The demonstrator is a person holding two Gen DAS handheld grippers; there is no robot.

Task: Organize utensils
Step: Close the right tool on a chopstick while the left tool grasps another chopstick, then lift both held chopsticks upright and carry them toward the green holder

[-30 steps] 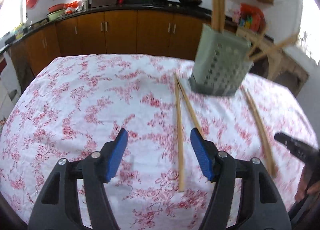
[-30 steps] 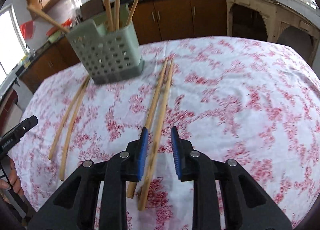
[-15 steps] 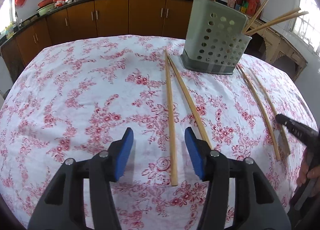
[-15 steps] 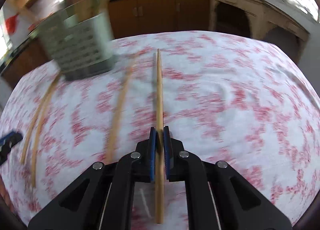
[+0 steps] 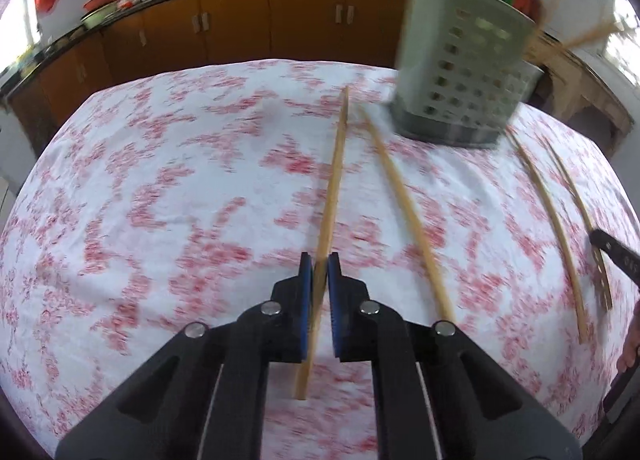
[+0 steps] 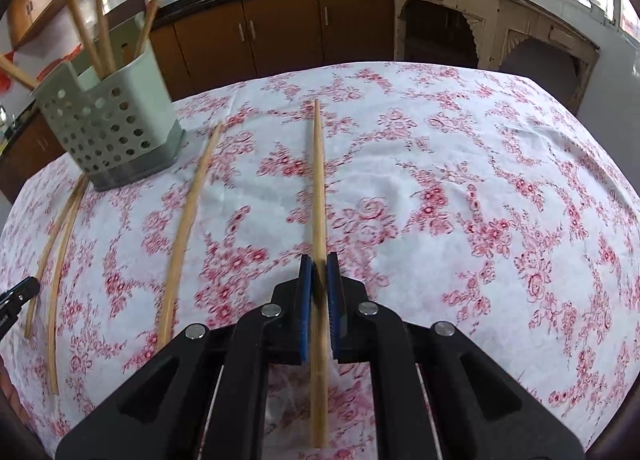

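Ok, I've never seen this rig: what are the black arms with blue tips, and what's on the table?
No robot here: a person holds a clamp tool in each hand, and each picture comes from a camera on one tool, looking along its jaws. The blue tips are the pads. In the left wrist view, the left gripper is shut on the left-hand chopstick. In the right wrist view, the right gripper is shut on the right-hand chopstick. Loose chopsticks lie on the flowered tablecloth. The grey-green holder already has several standing in it.
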